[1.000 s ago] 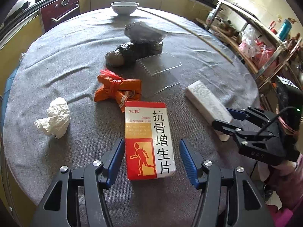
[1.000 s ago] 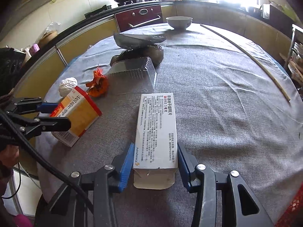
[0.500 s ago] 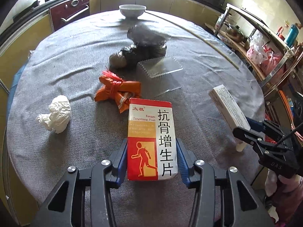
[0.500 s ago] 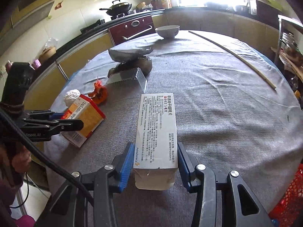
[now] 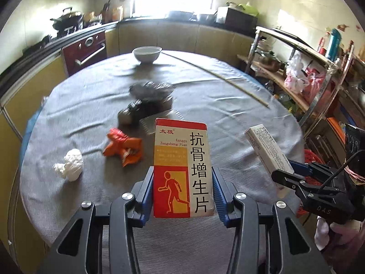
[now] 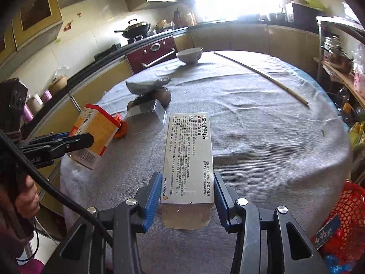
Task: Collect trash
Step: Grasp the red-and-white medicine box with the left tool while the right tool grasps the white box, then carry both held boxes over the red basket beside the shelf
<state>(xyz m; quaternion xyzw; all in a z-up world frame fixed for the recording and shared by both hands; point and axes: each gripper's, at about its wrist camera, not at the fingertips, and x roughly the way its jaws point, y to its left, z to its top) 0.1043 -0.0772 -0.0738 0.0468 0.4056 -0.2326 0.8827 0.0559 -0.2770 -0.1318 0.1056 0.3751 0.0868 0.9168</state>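
Note:
My left gripper (image 5: 182, 193) is shut on a red, yellow and white medicine box (image 5: 182, 166), lifted off the grey tablecloth; the same box (image 6: 95, 137) shows at the left of the right wrist view. My right gripper (image 6: 186, 196) is shut on a long white medicine box (image 6: 189, 159), also raised, and seen at the right of the left wrist view as the white box (image 5: 268, 150). Left on the table are a crumpled white tissue (image 5: 70, 167), an orange wrapper (image 5: 123, 147), a clear plastic lid (image 6: 148, 110) and a dark bag bundle (image 5: 148, 102).
A round table with a grey cloth (image 5: 228, 105) carries a white bowl (image 5: 147, 53) and a long thin stick (image 5: 216, 75) at the far side. A red mesh basket (image 6: 349, 217) stands by the table's right edge. A shelf rack (image 5: 308, 73) is at the right, kitchen counters behind.
The left jaws closed onto the red and yellow box and lifted it off the cloth. The right gripper raised the white box. Both views tilted up toward the kitchen.

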